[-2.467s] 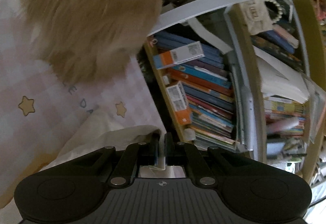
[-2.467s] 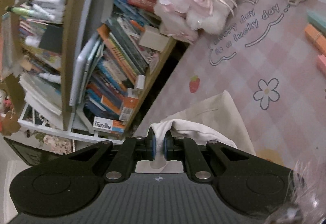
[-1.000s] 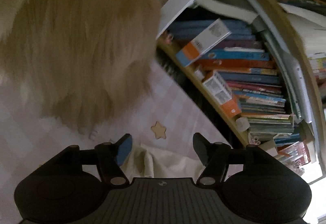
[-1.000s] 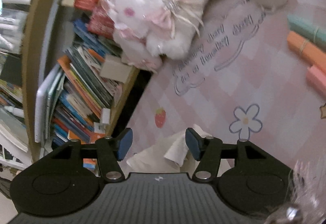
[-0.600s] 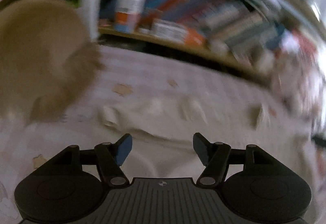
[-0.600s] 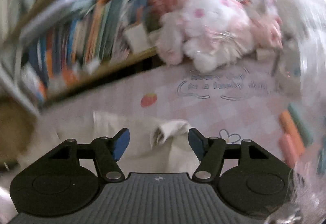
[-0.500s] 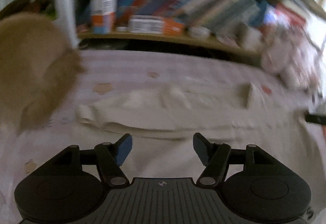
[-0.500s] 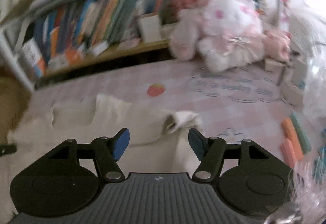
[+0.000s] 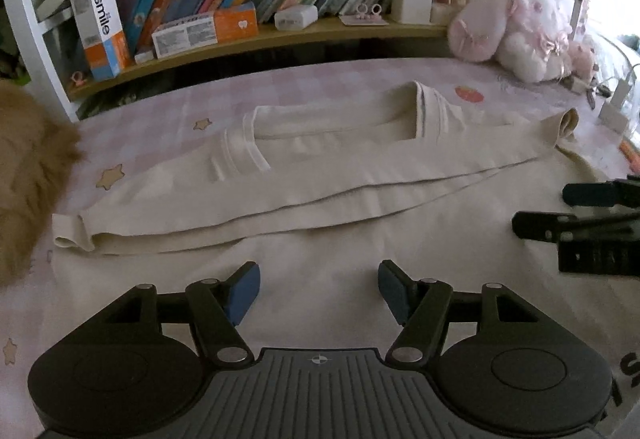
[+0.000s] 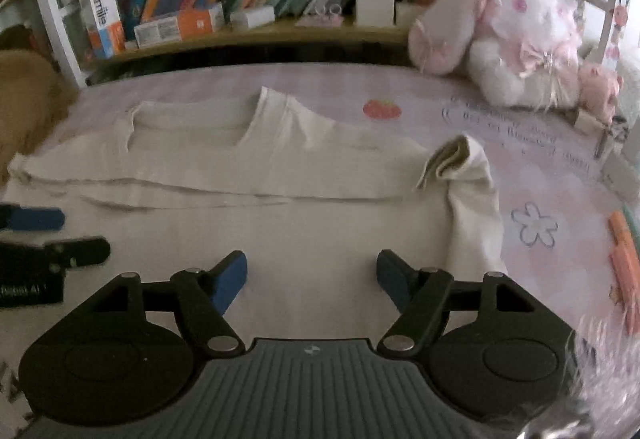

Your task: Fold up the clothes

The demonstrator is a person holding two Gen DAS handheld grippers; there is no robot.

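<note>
Cream long-sleeve top (image 9: 320, 175) lies flat mid-table on pink checked cloth (image 9: 328, 79), sleeves folded across, collar toward back edge w/ bookshelf (image 9: 248, 39). I've both jaws wide, empty: left hand-held gripper (image 9: 318, 289), right hand-held gripper (image 10: 312, 275). Fabric looks soft, light, floppy; I'd pinch cuffs or hem corners. Plush toys (image 10: 516, 39) at back-right corner
</note>
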